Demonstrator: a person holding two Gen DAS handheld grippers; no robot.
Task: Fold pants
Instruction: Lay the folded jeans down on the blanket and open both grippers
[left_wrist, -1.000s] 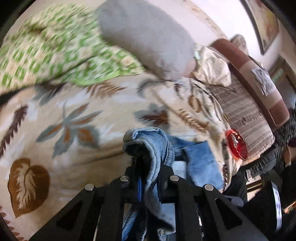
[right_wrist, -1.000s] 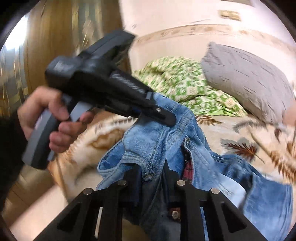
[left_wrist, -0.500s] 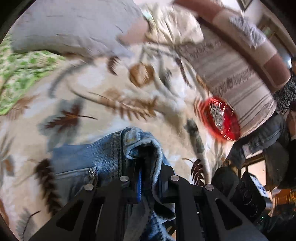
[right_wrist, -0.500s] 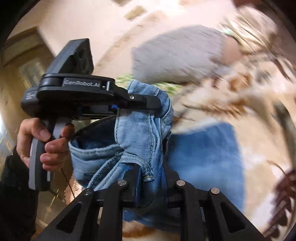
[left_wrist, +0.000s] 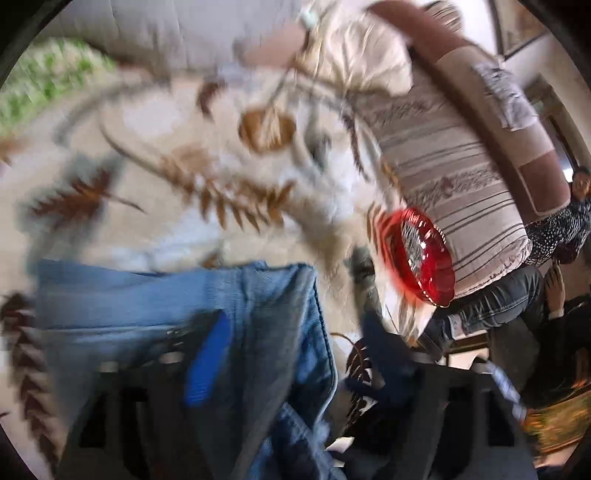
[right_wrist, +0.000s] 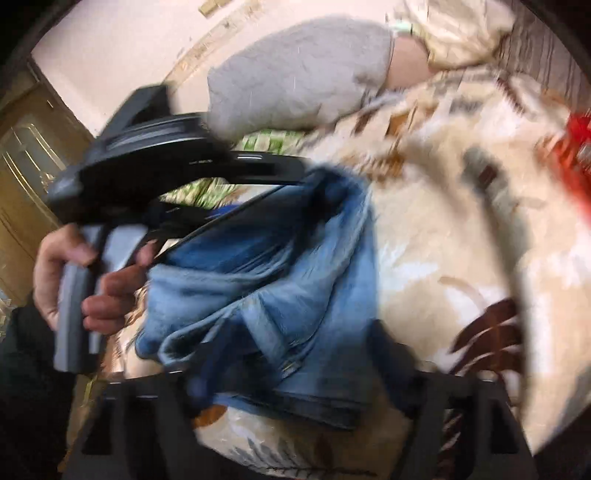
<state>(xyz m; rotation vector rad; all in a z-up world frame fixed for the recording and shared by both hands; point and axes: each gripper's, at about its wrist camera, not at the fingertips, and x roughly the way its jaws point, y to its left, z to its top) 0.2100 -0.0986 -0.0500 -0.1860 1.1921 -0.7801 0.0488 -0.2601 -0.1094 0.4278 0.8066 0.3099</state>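
The jeans (left_wrist: 155, 306) lay on the leaf-print bedspread (left_wrist: 155, 206), bunched between both grippers. Both views were motion-blurred, and no writing could be read. The left gripper (left_wrist: 291, 365) had its fingers spread wide, denim draped loosely between them — released, it seemed. The right gripper (right_wrist: 295, 365) likewise stood open, with denim lying across the gap. Only the right view showed the left hand (right_wrist: 74, 280) on its handle and the grey pillow (right_wrist: 295, 74) clearly; only the left view showed the whole red bowl (left_wrist: 421, 262) beside a striped cushion (left_wrist: 443, 177).
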